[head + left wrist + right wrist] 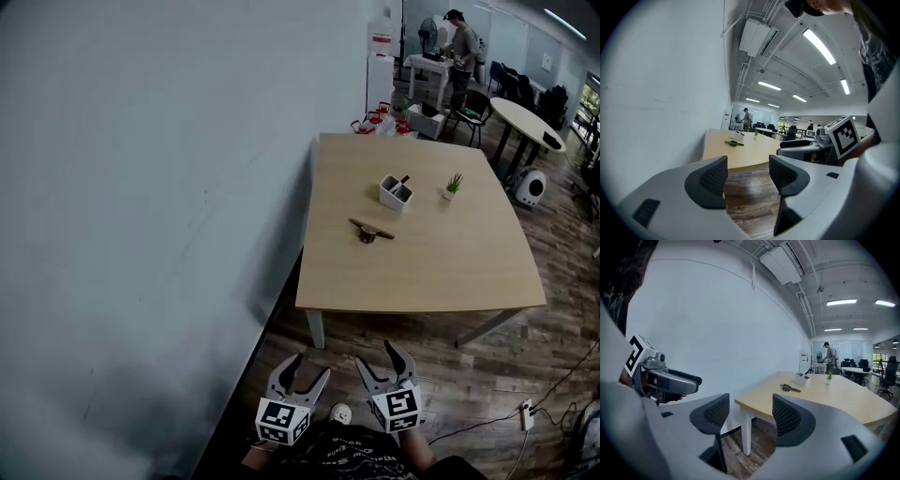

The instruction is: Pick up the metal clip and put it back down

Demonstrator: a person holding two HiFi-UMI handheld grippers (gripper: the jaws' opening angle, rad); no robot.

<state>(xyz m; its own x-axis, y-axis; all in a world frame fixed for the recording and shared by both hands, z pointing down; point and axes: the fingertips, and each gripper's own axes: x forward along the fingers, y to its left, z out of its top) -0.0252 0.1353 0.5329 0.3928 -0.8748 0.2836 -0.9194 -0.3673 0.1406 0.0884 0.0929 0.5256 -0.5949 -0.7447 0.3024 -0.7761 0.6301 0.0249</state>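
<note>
Left hand-held gripper and right hand-held gripper gape empty; dark metal clip far ahead, probably light, rigid, slick: pinch its thicker middle.

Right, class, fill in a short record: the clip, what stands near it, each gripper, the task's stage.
Clip: dark metal clip lying on the light wooden table
Nearby: white two-compartment holder and small green potted plant, both beyond the clip
Left gripper: open, empty, short of the table
Right gripper: open, empty, short of the table
Stage: clip on the table, no gripper at it
</note>
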